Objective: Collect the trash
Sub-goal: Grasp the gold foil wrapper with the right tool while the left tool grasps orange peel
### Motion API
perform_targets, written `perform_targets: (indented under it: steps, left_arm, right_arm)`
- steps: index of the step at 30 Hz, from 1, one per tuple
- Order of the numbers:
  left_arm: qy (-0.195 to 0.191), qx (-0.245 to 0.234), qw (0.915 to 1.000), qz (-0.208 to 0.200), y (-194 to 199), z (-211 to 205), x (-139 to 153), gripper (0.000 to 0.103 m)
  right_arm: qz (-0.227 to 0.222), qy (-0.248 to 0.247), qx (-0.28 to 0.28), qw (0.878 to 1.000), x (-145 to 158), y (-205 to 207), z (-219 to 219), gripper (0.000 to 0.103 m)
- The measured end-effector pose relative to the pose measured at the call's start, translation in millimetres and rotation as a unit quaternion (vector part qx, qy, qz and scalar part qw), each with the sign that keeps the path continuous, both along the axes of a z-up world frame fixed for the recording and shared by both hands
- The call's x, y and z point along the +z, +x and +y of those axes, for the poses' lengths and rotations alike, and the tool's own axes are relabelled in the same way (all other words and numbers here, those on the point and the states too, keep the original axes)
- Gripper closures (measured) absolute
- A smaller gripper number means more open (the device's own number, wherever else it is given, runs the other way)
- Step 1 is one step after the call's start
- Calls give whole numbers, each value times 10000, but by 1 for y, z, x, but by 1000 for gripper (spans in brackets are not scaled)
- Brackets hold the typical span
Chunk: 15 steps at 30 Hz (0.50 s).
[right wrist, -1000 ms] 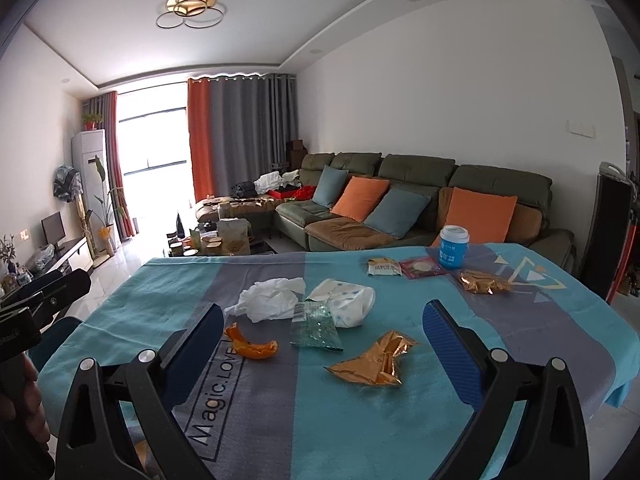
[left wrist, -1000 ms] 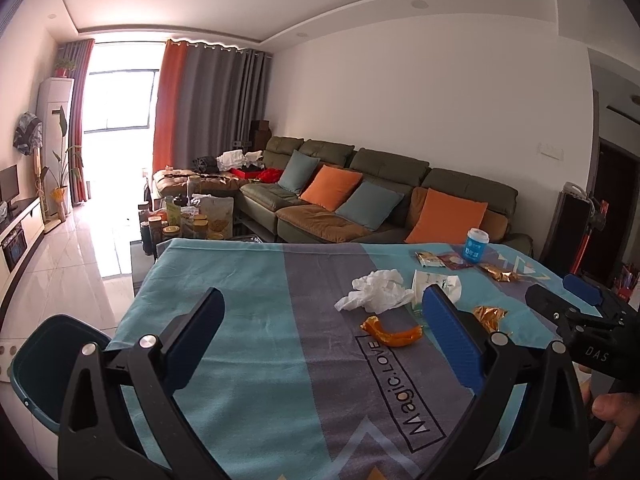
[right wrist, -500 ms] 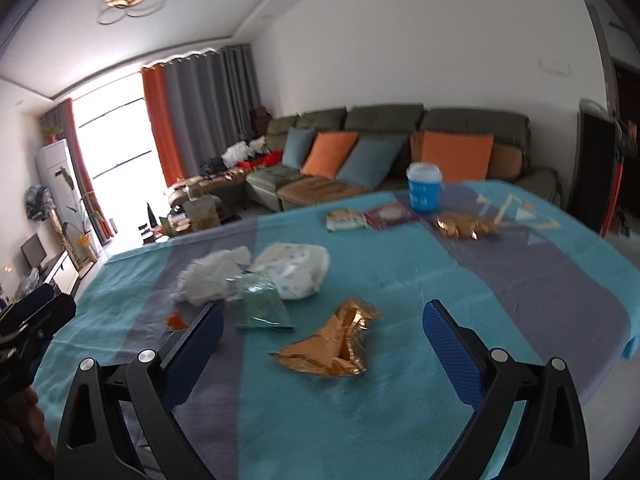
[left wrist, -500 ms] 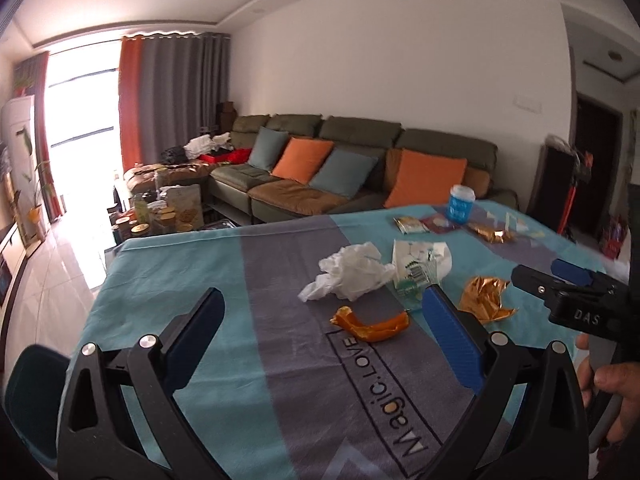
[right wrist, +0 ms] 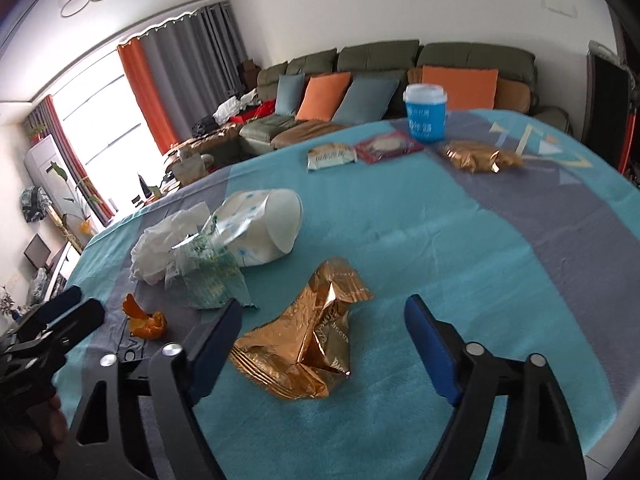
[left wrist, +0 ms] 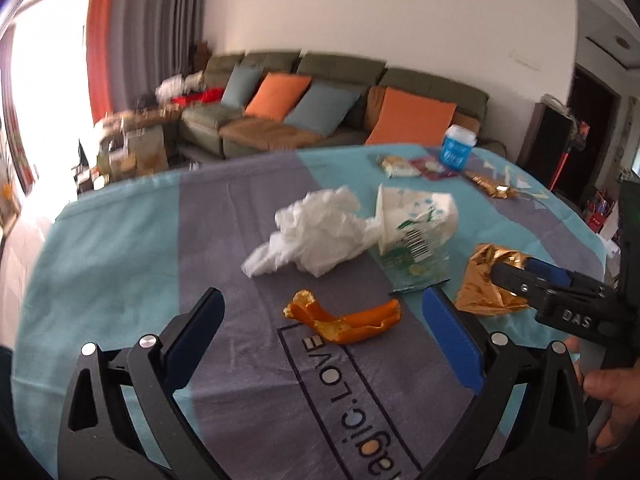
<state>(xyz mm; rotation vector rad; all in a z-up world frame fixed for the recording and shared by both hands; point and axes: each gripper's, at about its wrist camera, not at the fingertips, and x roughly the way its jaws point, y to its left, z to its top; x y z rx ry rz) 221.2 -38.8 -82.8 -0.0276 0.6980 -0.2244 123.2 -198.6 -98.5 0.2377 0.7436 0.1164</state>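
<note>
Both claws nearer gold wrapper

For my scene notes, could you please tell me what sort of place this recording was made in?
Most likely a home living room: a long green sofa with cushions, floor-length curtains at a bright window, and a table under a teal and grey cloth strewn with wrappers.
</note>
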Motion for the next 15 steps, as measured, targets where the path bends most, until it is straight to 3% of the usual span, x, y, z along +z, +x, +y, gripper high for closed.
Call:
perform_targets:
  steps: [8,10,14,15]
  left_arm:
    - [-518,-18,9955,793,36,1,-31,6]
    - [-606,-2,9941,902,41,1,-37,6]
    - [-768,-47,9924,964,47,2,-43,8]
    - [-786,-50,9923,952,47,2,-42,15]
  right_arm:
    - [197,128,162,9996,-10,10,-1,55]
    - [247,154,230,9993,-12,12,0,70]
    - [271,200,306,9990,-14,13,0,83]
    - [275,215,339,9988,-14,12,1,84]
